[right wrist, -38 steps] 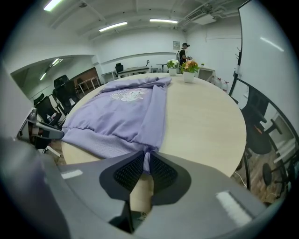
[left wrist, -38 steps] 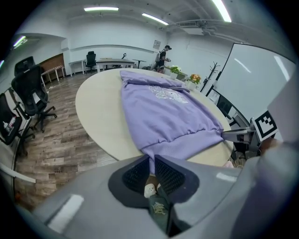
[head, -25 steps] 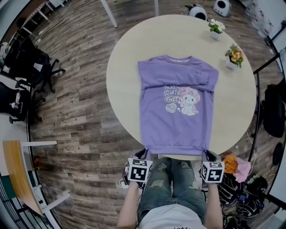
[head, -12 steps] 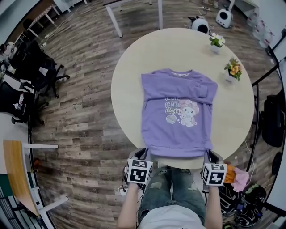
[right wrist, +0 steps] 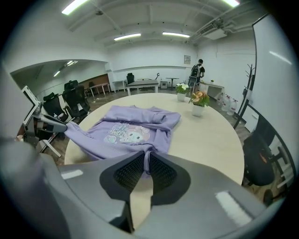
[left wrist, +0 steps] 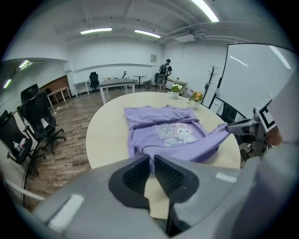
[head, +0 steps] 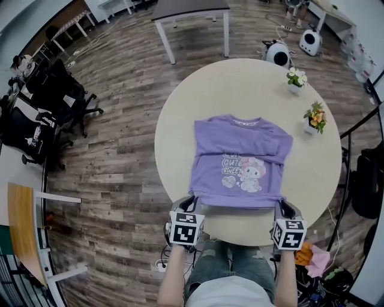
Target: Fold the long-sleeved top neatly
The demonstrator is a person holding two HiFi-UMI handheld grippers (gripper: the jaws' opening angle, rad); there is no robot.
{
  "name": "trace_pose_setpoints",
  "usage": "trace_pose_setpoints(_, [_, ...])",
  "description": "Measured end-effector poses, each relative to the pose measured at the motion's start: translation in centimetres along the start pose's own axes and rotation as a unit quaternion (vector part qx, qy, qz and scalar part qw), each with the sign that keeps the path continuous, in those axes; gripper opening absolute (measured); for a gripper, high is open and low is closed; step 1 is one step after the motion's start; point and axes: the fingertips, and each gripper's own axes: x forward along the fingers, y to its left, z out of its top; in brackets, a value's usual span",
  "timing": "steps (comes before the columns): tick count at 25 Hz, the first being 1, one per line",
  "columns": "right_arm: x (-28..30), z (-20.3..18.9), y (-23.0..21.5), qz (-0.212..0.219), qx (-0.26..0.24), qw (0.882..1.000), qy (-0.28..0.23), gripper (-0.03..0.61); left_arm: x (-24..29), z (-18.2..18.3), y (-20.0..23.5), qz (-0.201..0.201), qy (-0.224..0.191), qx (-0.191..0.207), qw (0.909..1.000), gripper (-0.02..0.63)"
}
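A purple long-sleeved top (head: pixel 240 162) with a cartoon print lies on the round beige table (head: pixel 180 126), its sleeves folded across the chest. My left gripper (head: pixel 191 202) is shut on the top's near left hem corner (left wrist: pixel 148 158). My right gripper (head: pixel 282 205) is shut on the near right hem corner (right wrist: pixel 147 156). Both corners are lifted off the table, and the hem (head: pixel 239 199) hangs stretched between the two grippers above the near edge. The collar end stays flat on the table.
Two small potted plants (head: pixel 294 78) (head: pixel 316 115) stand on the table's far right. A rectangular table (head: pixel 191 13) is beyond, office chairs (head: pixel 60 96) at the left, and a black chair (head: pixel 366 180) at the right. A person's legs sit under the near edge.
Both grippers have risen and moved forward over the table with the hem corners. The lower part of the top has lifted and now looks shorter.
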Motion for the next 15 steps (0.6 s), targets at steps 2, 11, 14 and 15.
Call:
trace_pose_setpoints(2, [0.6,1.4,-0.4,0.006,-0.003,1.0,-0.006,0.066,0.3,1.1,0.2,0.007,-0.002,-0.002,1.0,0.04])
trace_pose_setpoints(11, [3.4,8.1,-1.9,0.035,-0.025,0.999,-0.033,0.066,1.9,6.6,1.4,0.033,-0.011,-0.014,0.9993,0.04])
trace_pose_setpoints(14, [4.5,9.9,-2.4,0.044,-0.034,0.998,-0.039,0.066,2.6,8.6,2.0,0.048,-0.017,-0.018,0.9986,0.04])
trace_pose_setpoints(15, [4.8,10.3,-2.5,0.047,-0.035,0.997,-0.041,0.066,2.8,9.1,2.1,0.051,-0.018,-0.017,0.9984,0.04])
